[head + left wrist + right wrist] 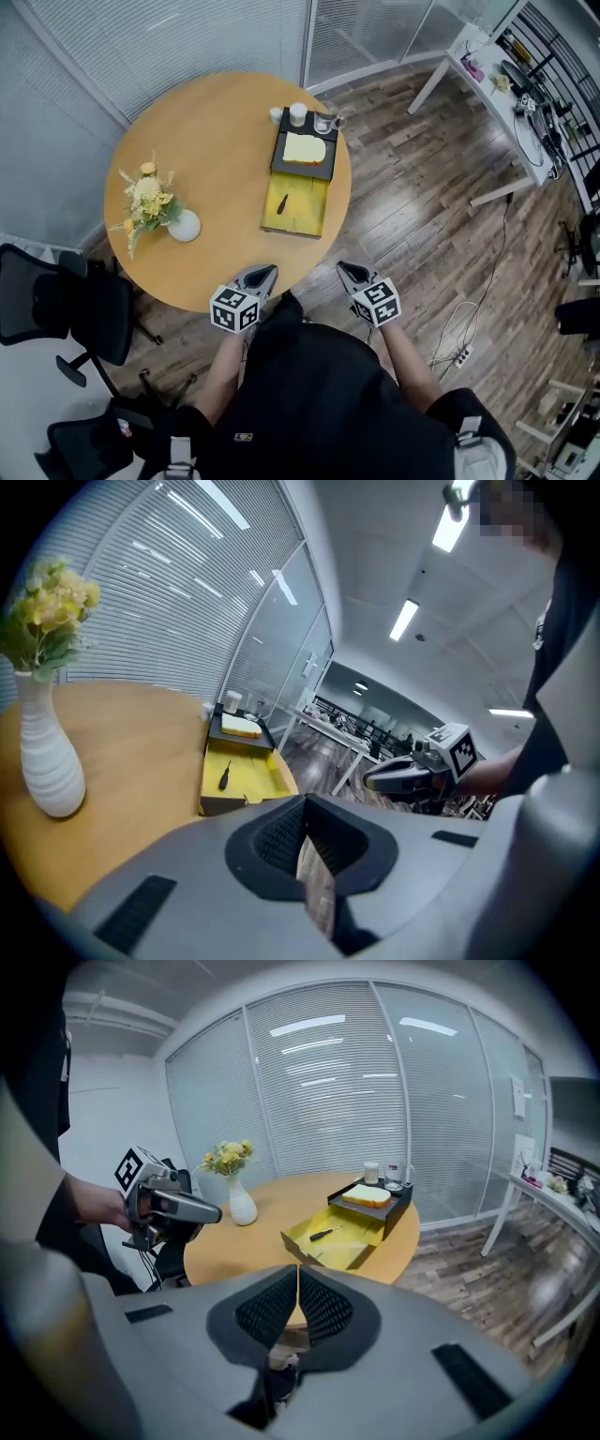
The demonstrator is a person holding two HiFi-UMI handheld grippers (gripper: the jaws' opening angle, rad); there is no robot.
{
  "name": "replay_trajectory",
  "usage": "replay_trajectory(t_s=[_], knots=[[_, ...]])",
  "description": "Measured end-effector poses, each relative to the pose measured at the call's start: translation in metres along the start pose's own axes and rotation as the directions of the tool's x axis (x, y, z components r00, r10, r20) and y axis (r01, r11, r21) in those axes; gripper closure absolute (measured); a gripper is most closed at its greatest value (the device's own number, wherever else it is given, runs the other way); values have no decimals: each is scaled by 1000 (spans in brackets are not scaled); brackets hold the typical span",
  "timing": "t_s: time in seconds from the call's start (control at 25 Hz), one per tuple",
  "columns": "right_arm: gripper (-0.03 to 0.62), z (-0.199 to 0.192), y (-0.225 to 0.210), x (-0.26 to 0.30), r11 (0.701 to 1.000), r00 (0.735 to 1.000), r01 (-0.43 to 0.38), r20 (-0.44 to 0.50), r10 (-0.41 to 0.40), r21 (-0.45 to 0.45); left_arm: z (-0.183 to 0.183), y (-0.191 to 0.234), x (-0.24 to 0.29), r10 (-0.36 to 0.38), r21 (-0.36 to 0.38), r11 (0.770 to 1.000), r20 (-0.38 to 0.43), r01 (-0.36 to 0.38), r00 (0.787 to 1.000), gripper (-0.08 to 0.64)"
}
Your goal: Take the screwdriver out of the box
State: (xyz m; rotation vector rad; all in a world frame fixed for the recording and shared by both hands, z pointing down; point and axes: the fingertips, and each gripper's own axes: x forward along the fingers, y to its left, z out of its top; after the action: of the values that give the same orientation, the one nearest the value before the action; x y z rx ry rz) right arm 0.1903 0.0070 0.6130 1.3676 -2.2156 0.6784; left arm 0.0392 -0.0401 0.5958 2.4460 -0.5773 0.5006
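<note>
Left gripper and right gripper: jaws pressed together, empty, short of the round table. Screwdriver lies flat inside the yellow box. Risk: it's thin and low, so a pinch could slip or drag the light box.

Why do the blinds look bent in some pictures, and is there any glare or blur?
Left gripper view: wide lens bows the blinds, dark corners, near foreground soft. Right gripper view: same bowing, bright streaks reflected in the glass wall. Head view: sharp, mild curving at edges, bright glare on the floor.
</note>
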Motion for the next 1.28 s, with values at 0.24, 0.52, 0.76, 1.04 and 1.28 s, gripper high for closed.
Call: replay_trajectory(t_s=[0.24, 0.52, 0.76, 1.04, 1.28], knots=[[586, 25, -8, 41, 997, 998, -35, -45, 31, -72, 14, 30, 15, -11, -25, 1000, -8, 11, 1000, 554], [586, 42, -4, 82, 993, 996, -68, -68, 61, -99, 30, 62, 25, -32, -22, 999, -17, 31, 999, 554], [586, 57, 13, 109, 988, 991, -119, -69, 112, -100, 40, 82, 15, -30, 1, 1000, -34, 30, 999, 554], [586, 72, 12, 139, 968, 978, -194, -111, 178, -158, 44, 97, 1, 22, -36, 999, -9, -22, 1000, 554], [584, 82, 10, 165, 929, 950, -307, -122, 287, -207, 35, 97, 0, 68, -61, 996, -22, -69, 997, 554]])
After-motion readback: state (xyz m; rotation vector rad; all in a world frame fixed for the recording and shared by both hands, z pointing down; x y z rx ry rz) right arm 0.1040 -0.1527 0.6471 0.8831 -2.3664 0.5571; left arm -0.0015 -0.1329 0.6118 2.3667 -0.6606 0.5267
